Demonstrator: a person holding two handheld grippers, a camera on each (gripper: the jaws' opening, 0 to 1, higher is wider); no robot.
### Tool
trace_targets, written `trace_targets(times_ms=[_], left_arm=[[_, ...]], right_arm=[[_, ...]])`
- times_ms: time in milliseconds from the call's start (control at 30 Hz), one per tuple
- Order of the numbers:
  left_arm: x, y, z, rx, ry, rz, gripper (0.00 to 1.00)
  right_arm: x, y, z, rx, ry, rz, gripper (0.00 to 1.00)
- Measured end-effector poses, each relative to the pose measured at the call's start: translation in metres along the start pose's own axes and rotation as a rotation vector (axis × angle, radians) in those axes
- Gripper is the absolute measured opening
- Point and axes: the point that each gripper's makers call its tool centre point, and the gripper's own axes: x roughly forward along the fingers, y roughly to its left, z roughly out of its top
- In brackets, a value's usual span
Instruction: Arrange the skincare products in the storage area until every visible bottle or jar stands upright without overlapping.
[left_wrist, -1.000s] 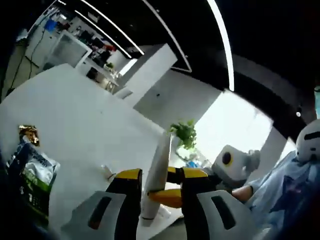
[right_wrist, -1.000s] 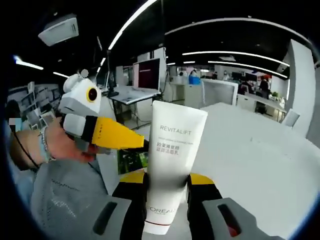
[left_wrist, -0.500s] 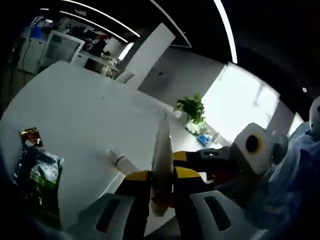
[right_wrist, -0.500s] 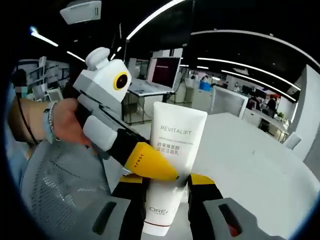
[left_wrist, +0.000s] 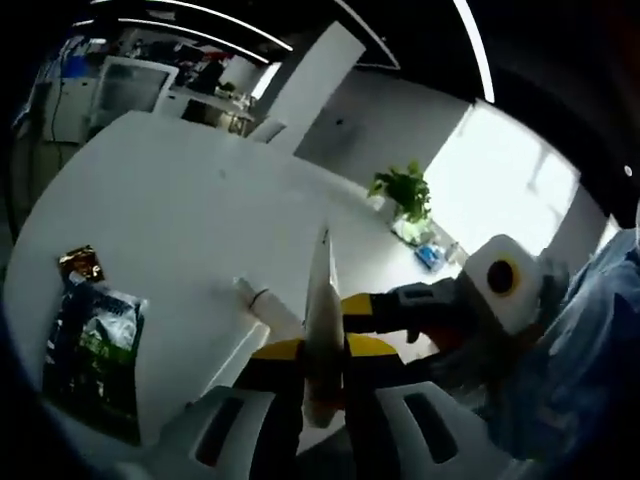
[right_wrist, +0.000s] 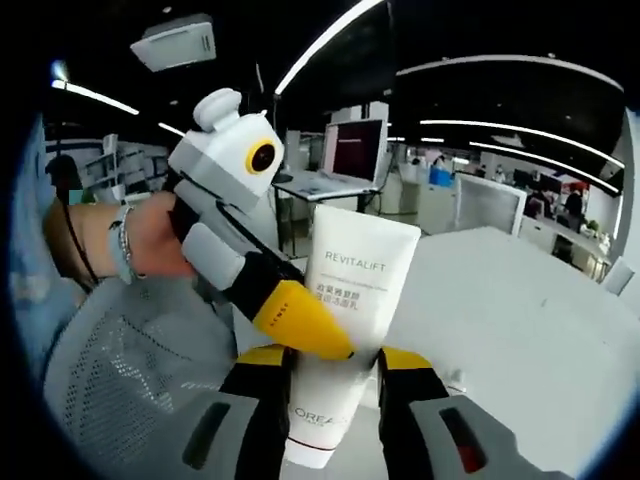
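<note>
A white L'Oreal Revitalift tube (right_wrist: 360, 270) is held up in the air, cap end down. My right gripper (right_wrist: 335, 358) is shut on its lower part. The tube (left_wrist: 320, 290) appears edge-on in the left gripper view, pinched between the jaws of my left gripper (left_wrist: 322, 350). From the left of the right gripper view, that left gripper (right_wrist: 310, 325) reaches in and its yellow jaw lies across the tube's front. The right gripper (left_wrist: 355, 308) enters the left gripper view from the right, just behind the tube.
A white table (left_wrist: 170, 200) spreads below. On it lie a green snack packet (left_wrist: 95, 350), a gold wrapper (left_wrist: 80, 262) and a small white tube (left_wrist: 255, 297). A potted plant (left_wrist: 405, 190) stands at the far edge. A hand (right_wrist: 140, 235) holds the left gripper.
The left gripper's jaws, open around the tube a second ago, have closed on it. Both views have shifted a little with the hands.
</note>
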Motion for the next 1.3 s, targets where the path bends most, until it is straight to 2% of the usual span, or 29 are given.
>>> trace_targets(times_ms=[67,167,233,300,367,433,467,533,567,633,767,867,967,1033,1267,1300], left_arm=[[0.0,0.001,0.0,0.026,0.003,0.013,0.11],[0.0,0.003,-0.001,0.04,0.011,0.028,0.11],[-0.002,0.003,0.0,0.037,0.005,0.026,0.1],[-0.002,0.002,0.002,0.036,-0.003,0.019,0.1],[-0.002,-0.001,0.003,0.047,-0.008,0.011,0.1],[-0.001,-0.003,0.002,0.069,0.0,0.005,0.1],[0.0,-0.005,0.0,0.087,0.01,0.001,0.1],[0.0,-0.01,0.0,0.12,0.014,-0.017,0.1],[0.0,-0.012,0.0,0.133,0.013,-0.027,0.1],[0.0,-0.019,0.001,0.155,0.003,-0.054,0.1],[-0.001,-0.028,0.002,0.195,-0.008,-0.094,0.11],[0.0,-0.037,0.0,0.242,-0.004,-0.133,0.11],[0.001,-0.042,-0.002,0.258,0.004,-0.155,0.11],[0.001,-0.044,-0.003,0.255,0.011,-0.168,0.11],[0.002,-0.056,-0.006,0.302,0.013,-0.23,0.11],[0.003,-0.058,-0.008,0.306,0.022,-0.241,0.11]], right_arm=[[-0.001,0.001,0.0,0.033,-0.008,0.053,0.28],[-0.006,-0.008,-0.003,0.142,0.025,0.117,0.32],[-0.01,-0.011,0.0,0.162,0.01,0.149,0.35],[-0.017,-0.012,0.002,0.193,0.011,0.203,0.31],[-0.023,-0.015,0.003,0.186,0.021,0.229,0.29],[-0.03,-0.015,0.02,0.227,-0.041,0.292,0.3],[-0.034,-0.016,0.032,0.277,-0.084,0.343,0.33],[-0.037,-0.023,0.049,0.362,-0.145,0.382,0.42],[-0.036,-0.025,0.053,0.373,-0.161,0.386,0.46],[-0.033,-0.03,0.056,0.358,-0.155,0.396,0.51],[-0.025,-0.014,0.057,0.284,-0.109,0.47,0.45],[-0.023,0.002,0.057,0.276,-0.067,0.571,0.38],[-0.027,0.015,0.057,0.235,-0.033,0.66,0.27],[-0.031,0.024,0.058,0.247,0.0,0.721,0.16],[-0.039,0.039,0.059,0.175,0.076,0.831,0.11],[-0.04,0.044,0.057,0.157,0.11,0.862,0.09]])
